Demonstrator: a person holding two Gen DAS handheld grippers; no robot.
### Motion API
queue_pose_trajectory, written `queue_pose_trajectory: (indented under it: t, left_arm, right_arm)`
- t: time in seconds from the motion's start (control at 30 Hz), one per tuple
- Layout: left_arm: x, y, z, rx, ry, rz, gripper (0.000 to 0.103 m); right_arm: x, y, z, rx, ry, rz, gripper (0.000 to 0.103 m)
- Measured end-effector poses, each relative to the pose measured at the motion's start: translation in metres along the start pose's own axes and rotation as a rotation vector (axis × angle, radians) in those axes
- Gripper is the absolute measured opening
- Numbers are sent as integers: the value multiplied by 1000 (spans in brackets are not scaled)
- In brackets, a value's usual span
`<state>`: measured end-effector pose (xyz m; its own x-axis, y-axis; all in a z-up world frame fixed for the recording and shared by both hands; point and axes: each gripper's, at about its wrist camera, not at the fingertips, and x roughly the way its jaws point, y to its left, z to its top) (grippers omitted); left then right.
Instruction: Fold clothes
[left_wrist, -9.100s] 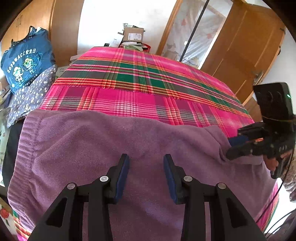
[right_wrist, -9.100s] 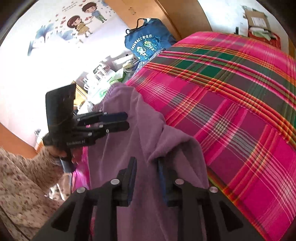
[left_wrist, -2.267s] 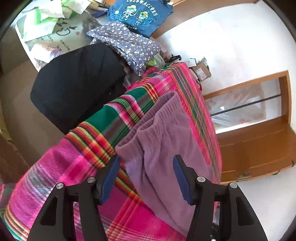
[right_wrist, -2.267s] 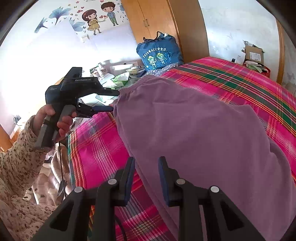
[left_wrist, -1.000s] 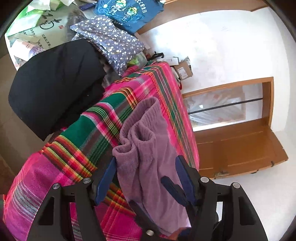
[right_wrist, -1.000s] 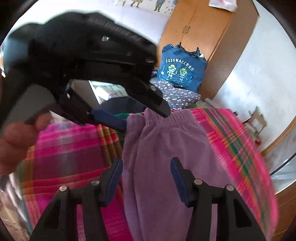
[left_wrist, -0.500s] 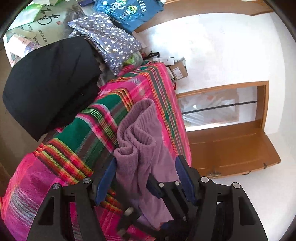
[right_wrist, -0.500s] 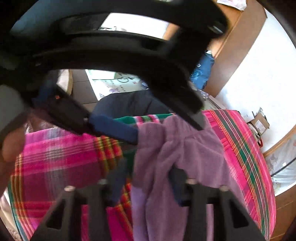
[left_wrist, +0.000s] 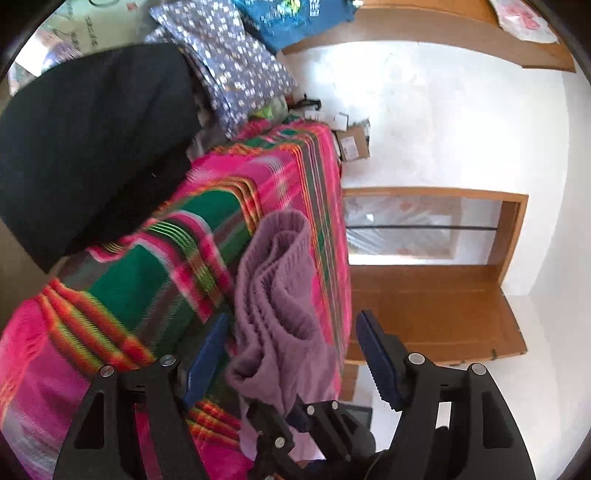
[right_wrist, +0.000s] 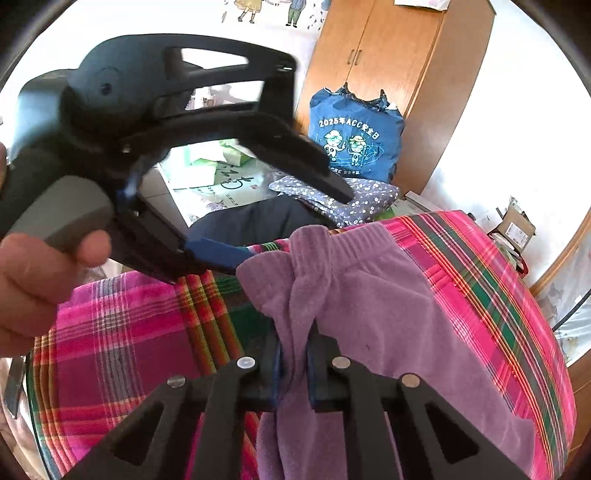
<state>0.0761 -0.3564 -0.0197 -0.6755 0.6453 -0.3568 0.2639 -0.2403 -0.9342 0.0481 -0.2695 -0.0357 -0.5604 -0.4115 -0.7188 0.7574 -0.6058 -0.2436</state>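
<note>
In the left wrist view, one purple garment of soft, ribbed fleece is seen bunched into thick folds on a bed covered by a plaid blanket in pink, green and orange stripes. The left gripper is spread wide — its two blue-padded fingers stand on either side of the bunched cloth without pressing it. Below the folds, the black tips of the right gripper are seen against the hanging edge of the garment. Beyond the bed, one black cloth bundle, one dotted blue-grey fabric and one blue printed bag are piled together. A wooden door is visible beside a white wall.

In the right wrist view, the right gripper is pressed together on a gathered pleat of the purple garment, which is pinched between its two pads; the rest of the cloth is spread flat across the plaid blanket toward the far side of the bed. The left gripper is held close above by a hand — its fingers are apart, the lower blue pad lying just beside the garment's raised corner. The blue printed bag is propped against a wooden wardrobe, with the dotted fabric below it.
</note>
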Motion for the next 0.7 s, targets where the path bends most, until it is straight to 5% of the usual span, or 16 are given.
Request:
queue_pose_trajectory:
  t: [0.47, 0.63, 0.7]
  left_arm:
    - [36, -17, 21, 53, 81, 94, 70]
    - [43, -23, 21, 81, 85, 119, 57]
    - [44, -25, 22, 98, 82, 130, 40]
  right_arm:
    - [5, -9, 0, 10, -31, 17, 11]
    - [2, -9, 1, 13, -39, 10, 11]
    - [1, -9, 1, 14, -39, 9, 11]
